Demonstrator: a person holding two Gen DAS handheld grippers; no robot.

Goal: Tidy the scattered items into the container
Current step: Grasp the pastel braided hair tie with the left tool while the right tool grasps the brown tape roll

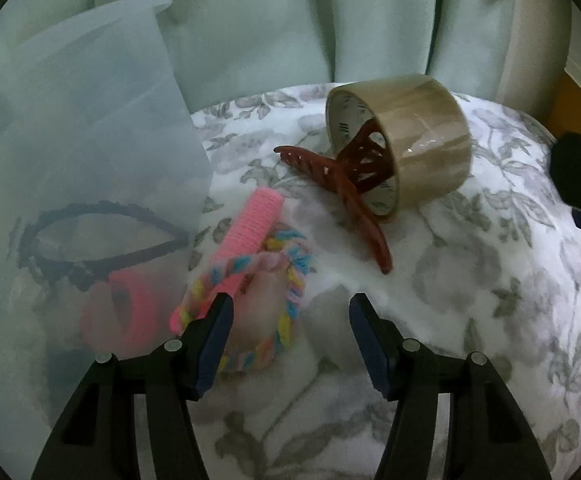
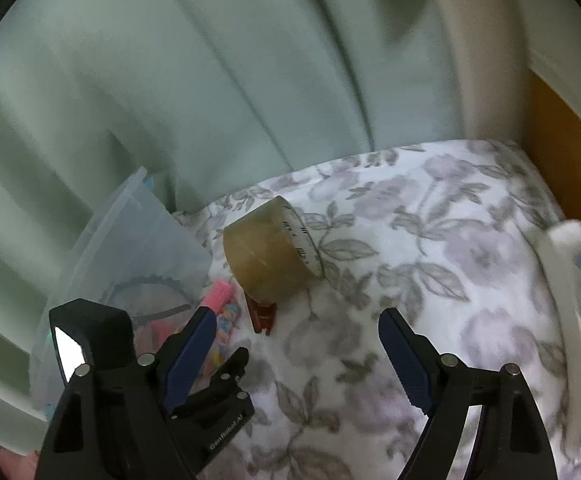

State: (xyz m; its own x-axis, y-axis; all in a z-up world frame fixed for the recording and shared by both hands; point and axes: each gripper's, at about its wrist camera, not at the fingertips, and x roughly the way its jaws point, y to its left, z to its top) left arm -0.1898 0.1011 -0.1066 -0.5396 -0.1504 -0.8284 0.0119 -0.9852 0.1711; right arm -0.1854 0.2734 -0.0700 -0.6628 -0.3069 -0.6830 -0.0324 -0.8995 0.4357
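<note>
Sitting already inside the clear container [image 1: 90,140]: dark headband [image 1: 102,236], pink band [image 1: 130,312]. Waiting on the bedspread [image 1: 470,280]: pink roller [image 1: 250,224], braided tie [image 1: 274,300], red claw clip [image 1: 342,184], tape roll [image 1: 410,140]. Hovering with jaws apart, empty: left gripper [image 1: 290,312], right gripper [image 2: 298,328].

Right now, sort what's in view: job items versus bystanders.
Job: translucent container; tape roll; red hair claw; pink hair roller; braided pastel hair tie. Already inside: black headband, pink roller.

Bystanders: green curtain; floral cloth.
</note>
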